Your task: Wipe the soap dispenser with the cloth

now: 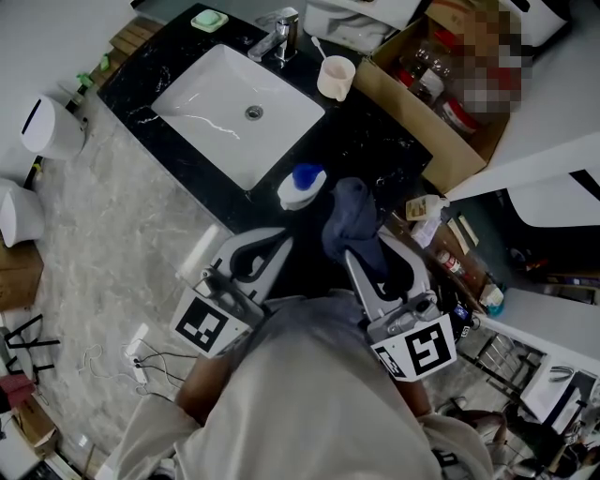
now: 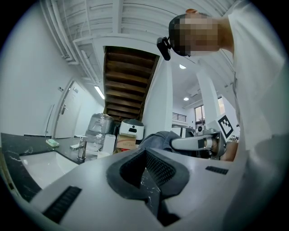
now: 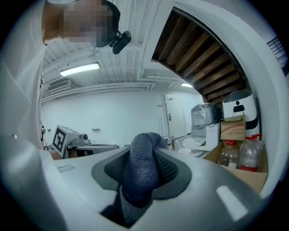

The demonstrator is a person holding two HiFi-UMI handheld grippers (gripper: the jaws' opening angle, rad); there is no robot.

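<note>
The soap dispenser [image 1: 301, 187], white with a blue pump top, stands on the black counter [image 1: 375, 141] just in front of the sink [image 1: 234, 112]. A dark blue cloth [image 1: 351, 220] bunches up to its right, and my right gripper [image 1: 354, 251] is shut on it. In the right gripper view the cloth [image 3: 142, 169] fills the gap between the jaws. My left gripper [image 1: 278, 246] is shut with nothing in it, a little short of the dispenser. In the left gripper view the jaws [image 2: 146, 173] meet, with the cloth [image 2: 158, 137] beyond them.
A faucet [image 1: 279, 37], a green soap dish [image 1: 209, 20] and a cream cup [image 1: 337, 77] stand around the sink. An open cardboard box [image 1: 441, 103] with bottles sits at the counter's right end. White bins [image 1: 47, 127] stand on the marble floor at the left.
</note>
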